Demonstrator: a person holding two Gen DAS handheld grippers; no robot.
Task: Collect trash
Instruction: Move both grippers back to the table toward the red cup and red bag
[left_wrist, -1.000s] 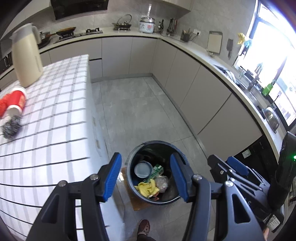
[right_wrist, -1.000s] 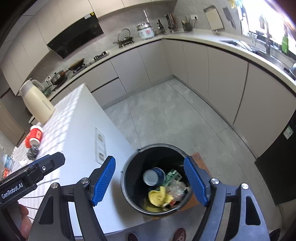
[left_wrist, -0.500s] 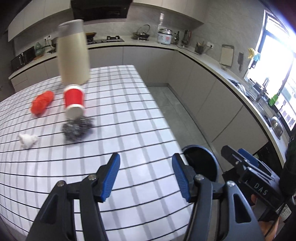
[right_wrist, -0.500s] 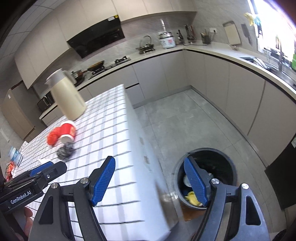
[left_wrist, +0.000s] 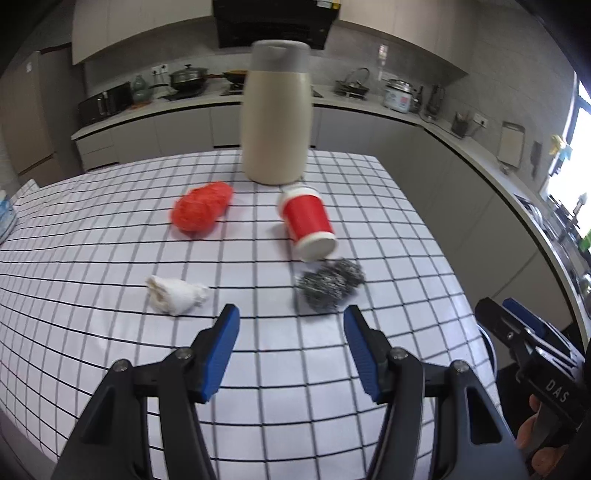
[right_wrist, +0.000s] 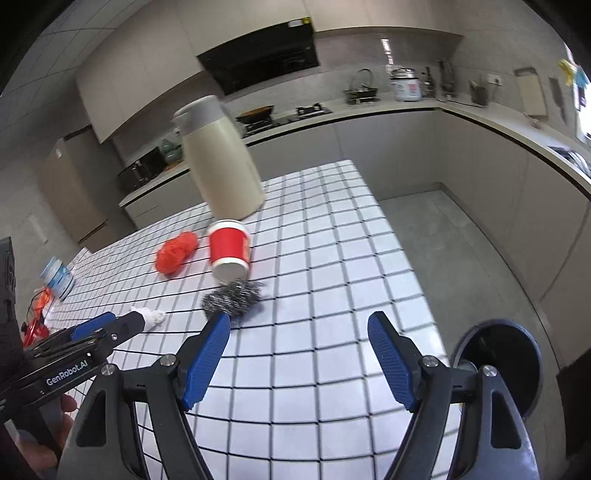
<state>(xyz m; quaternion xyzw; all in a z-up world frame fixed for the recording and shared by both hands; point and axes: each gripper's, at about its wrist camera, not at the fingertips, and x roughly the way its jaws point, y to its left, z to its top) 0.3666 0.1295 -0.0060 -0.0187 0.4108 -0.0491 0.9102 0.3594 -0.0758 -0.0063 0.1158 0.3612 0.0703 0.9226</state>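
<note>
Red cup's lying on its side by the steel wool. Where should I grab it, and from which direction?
Probably come from above and close across the red cup at mid-body: its round sides are clear. Stay off the end touching the steel wool. Both the left gripper and right gripper are open and empty.

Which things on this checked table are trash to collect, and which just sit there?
Trash to collect:
crumpled white tissue
tipped red paper cup
red mesh bundle
steel wool scourer, probably
round black bin, to drop into

Just there:
tall cream jug
blue-and-white tub
</note>
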